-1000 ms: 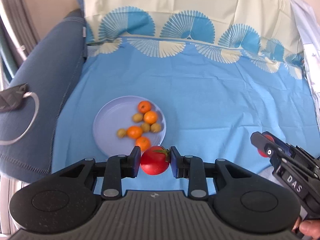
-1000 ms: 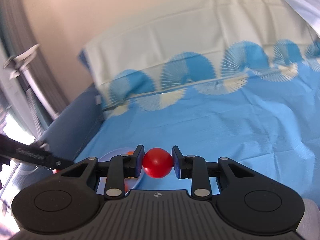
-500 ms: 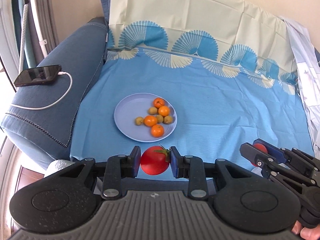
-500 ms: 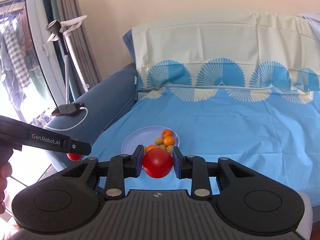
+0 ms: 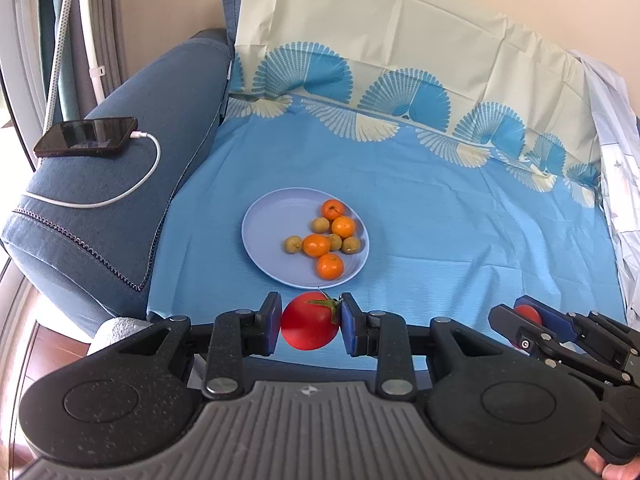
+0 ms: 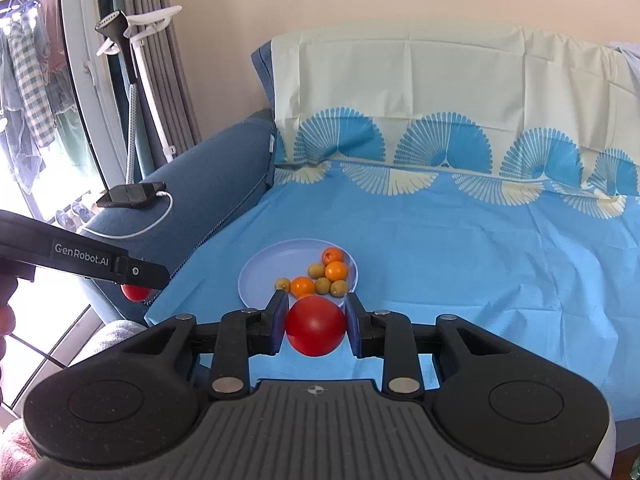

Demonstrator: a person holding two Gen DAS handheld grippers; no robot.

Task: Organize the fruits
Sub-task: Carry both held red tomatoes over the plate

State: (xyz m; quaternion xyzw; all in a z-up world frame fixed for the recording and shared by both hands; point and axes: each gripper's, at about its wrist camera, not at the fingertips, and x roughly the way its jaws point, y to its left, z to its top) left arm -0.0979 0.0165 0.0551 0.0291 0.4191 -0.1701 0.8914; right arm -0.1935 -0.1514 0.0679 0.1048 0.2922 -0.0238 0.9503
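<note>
The left gripper fingers squeeze a stemmed tomato; the right gripper fingers squeeze a smooth tomato, near the plate with 4 oranges

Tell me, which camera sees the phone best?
The left wrist view. There the phone lies flat on the blue sofa arm with its dark screen facing up and its white cable plugged in. The right wrist view shows it too, but only edge-on and farther away.
</note>
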